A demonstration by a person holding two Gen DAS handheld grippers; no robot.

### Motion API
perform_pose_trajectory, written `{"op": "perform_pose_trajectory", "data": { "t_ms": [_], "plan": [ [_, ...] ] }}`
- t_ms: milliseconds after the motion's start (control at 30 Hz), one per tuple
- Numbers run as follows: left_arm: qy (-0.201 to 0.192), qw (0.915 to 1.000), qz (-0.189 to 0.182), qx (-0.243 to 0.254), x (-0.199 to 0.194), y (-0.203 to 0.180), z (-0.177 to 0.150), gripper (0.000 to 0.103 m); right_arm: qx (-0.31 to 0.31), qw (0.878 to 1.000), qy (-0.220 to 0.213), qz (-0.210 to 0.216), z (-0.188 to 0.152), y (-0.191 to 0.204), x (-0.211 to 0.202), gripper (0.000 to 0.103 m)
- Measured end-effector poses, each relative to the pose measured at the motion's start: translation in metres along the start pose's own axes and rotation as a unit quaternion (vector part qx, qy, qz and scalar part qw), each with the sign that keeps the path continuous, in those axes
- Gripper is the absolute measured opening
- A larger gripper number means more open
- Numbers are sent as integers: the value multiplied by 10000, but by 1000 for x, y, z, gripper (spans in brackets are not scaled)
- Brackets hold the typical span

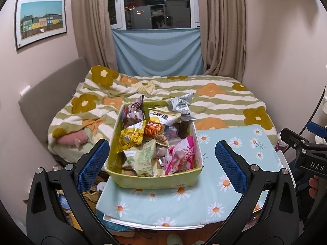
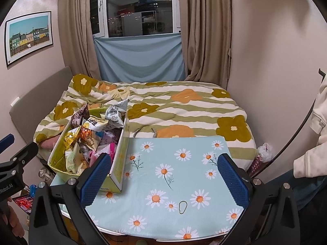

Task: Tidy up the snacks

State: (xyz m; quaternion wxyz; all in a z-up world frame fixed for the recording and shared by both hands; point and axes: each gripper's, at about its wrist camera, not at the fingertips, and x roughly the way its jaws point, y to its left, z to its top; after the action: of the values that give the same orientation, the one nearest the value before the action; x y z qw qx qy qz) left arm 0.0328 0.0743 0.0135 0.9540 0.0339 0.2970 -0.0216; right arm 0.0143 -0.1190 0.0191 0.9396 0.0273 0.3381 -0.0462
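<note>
The snack packets (image 1: 157,140) are sitting heaped in a yellow-green box (image 1: 155,180), several poking above its rim (a grey crumpled one (image 1: 181,106) is leaning out at the far corner); the box is standing on the left part of the daisy-print tabletop (image 2: 169,175), probably so the bare cloth to its right is serving as sorting room; that cloth is carrying only a small wire loop (image 2: 182,206). Such a pile fits packets already gathered in as well as packets waiting to be taken out and sorted; the pictures are not settling which. The left gripper (image 1: 161,163) is hovering squarely before the box, jaws spread wide and holding nothing, framing it as if lined up on it; the right gripper (image 2: 166,179) is hanging over the bare cloth, jaws equally wide and empty. The flowered bed (image 2: 184,110) is lying behind.
</note>
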Motion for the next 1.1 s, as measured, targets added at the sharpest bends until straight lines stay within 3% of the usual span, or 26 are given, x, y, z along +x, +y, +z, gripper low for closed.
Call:
{"op": "perform_pose_trajectory", "data": {
  "t_ms": [400,900,1100],
  "plan": [
    [74,10000,-67,3,6,-1,-1,103,18,10000,14,-33,2,-3,5,103],
    [6,9999,117,39,10,0,0,103,30,10000,15,-53,1,-2,7,103],
    [-57,10000,-17,-31,9,0,-1,103,23,10000,17,-46,1,-2,9,103]
  ]
}}
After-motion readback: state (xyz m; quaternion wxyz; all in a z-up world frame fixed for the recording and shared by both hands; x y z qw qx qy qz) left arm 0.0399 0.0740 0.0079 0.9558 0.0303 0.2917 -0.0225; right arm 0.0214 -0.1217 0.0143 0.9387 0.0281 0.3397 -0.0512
